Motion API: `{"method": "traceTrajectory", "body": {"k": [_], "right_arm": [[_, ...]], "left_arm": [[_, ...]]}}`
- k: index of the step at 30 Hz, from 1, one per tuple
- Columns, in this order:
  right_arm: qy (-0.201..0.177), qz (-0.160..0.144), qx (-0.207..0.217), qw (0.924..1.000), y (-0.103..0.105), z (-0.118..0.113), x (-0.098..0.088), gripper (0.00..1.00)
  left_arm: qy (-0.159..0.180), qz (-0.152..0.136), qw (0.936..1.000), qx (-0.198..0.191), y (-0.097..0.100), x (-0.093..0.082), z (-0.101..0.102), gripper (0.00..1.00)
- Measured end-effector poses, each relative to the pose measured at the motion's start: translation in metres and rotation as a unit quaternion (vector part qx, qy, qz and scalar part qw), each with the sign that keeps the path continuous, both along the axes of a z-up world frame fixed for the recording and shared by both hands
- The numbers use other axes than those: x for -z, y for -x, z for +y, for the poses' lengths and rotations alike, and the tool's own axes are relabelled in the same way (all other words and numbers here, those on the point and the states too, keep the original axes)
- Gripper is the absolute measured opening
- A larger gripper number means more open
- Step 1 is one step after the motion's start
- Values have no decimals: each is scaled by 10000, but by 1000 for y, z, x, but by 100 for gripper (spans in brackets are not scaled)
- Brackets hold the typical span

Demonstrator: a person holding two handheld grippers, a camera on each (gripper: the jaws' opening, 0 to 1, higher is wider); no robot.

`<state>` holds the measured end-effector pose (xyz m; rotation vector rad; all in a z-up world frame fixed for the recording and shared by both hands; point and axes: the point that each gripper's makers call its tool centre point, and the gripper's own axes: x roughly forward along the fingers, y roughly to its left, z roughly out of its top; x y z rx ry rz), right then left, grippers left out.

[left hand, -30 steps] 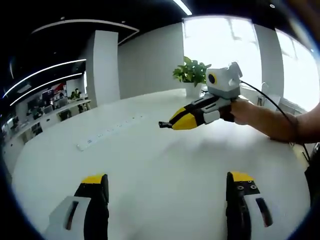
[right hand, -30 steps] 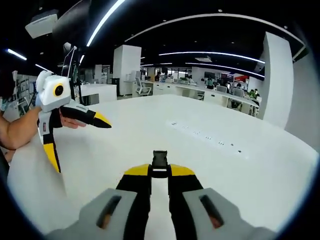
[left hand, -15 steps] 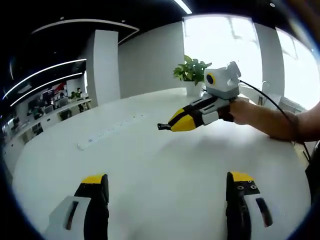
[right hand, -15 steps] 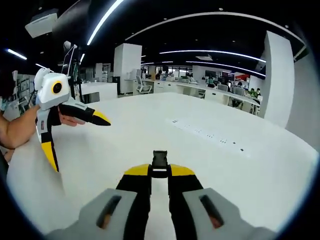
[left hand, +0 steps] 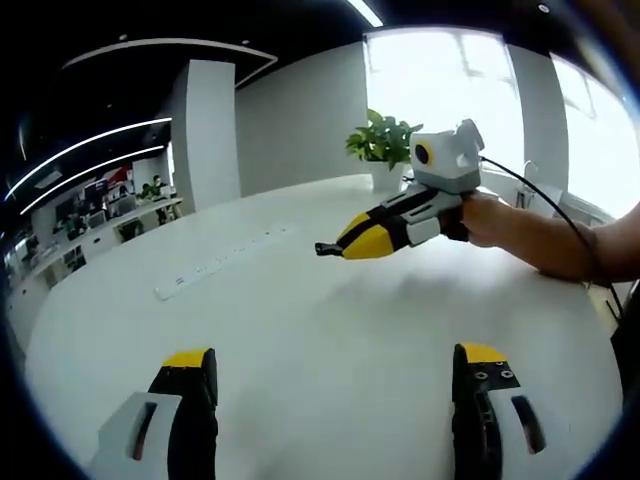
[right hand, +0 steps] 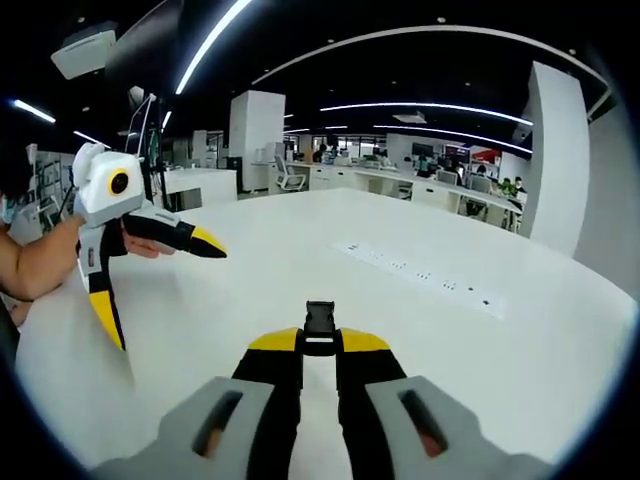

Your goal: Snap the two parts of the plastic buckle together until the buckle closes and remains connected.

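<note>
A small black plastic buckle piece (right hand: 320,322) sticks out from the tips of my right gripper (right hand: 320,341), whose jaws are shut on it. In the left gripper view the same right gripper (left hand: 342,246) comes in from the right, held by a hand, with the buckle piece (left hand: 325,249) at its tip above the white table (left hand: 300,330). My left gripper (left hand: 335,356) stands wide open with nothing between its jaws. In the right gripper view the left gripper (right hand: 165,290) hovers at the left, jaws spread. The two grippers are well apart.
A strip of sockets (left hand: 215,268) is set in the table top, also seen as sockets (right hand: 420,275) ahead of the right gripper. A potted plant (left hand: 383,145) stands at the far edge by the window. A cable (left hand: 540,205) trails along the person's forearm.
Almost nothing: the right gripper with the buckle piece wavers slightly in place, and the left gripper stays wide open.
</note>
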<state>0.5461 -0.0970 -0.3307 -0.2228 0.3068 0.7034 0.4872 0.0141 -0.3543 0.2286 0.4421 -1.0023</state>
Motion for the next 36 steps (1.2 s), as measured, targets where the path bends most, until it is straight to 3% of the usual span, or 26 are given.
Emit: {"method": "traceTrajectory", "body": {"k": [11, 18, 28, 36], "right_arm": [[130, -3, 23, 9999, -2, -2, 1, 9], [69, -54, 53, 9999, -12, -1, -6, 9], [117, 13, 65, 9999, -29, 1, 0, 9], [130, 78, 91, 9998, -41, 0, 5, 9]], "left_arm": [[13, 8, 10000, -11, 1, -2, 0, 99], [3, 28, 10000, -10, 1, -1, 0, 99], [-59, 40, 10000, 16, -1, 6, -2, 99], [86, 59, 9999, -82, -5, 2, 1, 99]]}}
